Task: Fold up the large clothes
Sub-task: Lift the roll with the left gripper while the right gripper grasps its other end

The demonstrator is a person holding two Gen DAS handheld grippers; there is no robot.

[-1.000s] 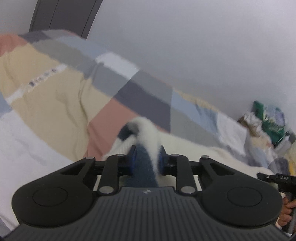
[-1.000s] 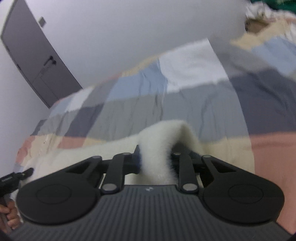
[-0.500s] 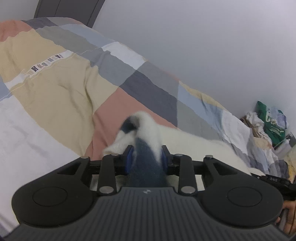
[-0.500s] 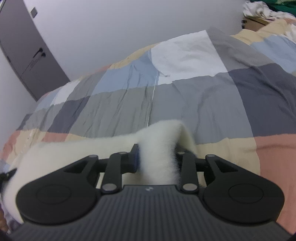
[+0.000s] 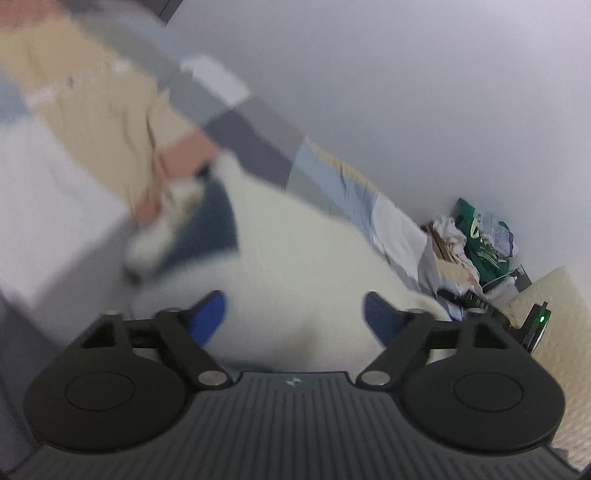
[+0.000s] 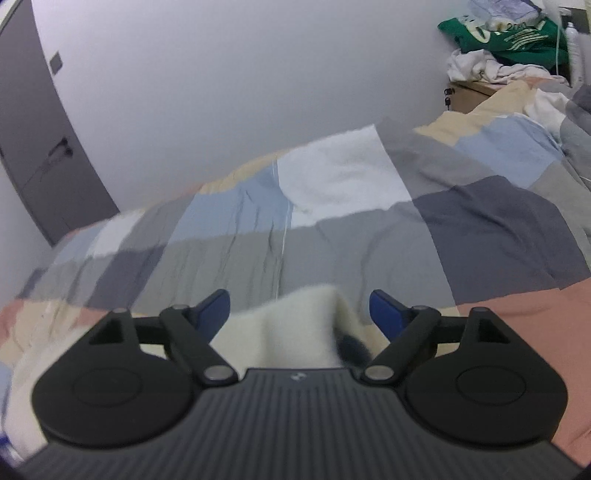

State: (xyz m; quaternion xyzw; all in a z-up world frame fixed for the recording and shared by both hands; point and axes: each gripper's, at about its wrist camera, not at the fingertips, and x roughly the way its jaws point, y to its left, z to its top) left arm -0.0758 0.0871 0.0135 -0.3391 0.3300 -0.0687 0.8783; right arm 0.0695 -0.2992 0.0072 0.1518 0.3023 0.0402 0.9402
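A fluffy white garment with a dark blue part lies on the patchwork bed cover. In the blurred left wrist view my left gripper has its jaws opening wide, and the white fleece lies loose between the blue pads without being pinched. In the right wrist view my right gripper is also opening; a raised fold of the white garment sits between its pads, untouched by them. A dark patch of the garment shows beside that fold.
The patchwork bed cover spreads ahead against a pale wall. A heap of clothes with a green shirt lies on a box at the bed's far end. A grey door stands at the left. The other gripper's tip with a green light shows at the right.
Both grippers were pinching folds of the white garment and have let go, jaws now spread wide. The left view has swung and blurred, and the garment has dropped flatter onto the bed.
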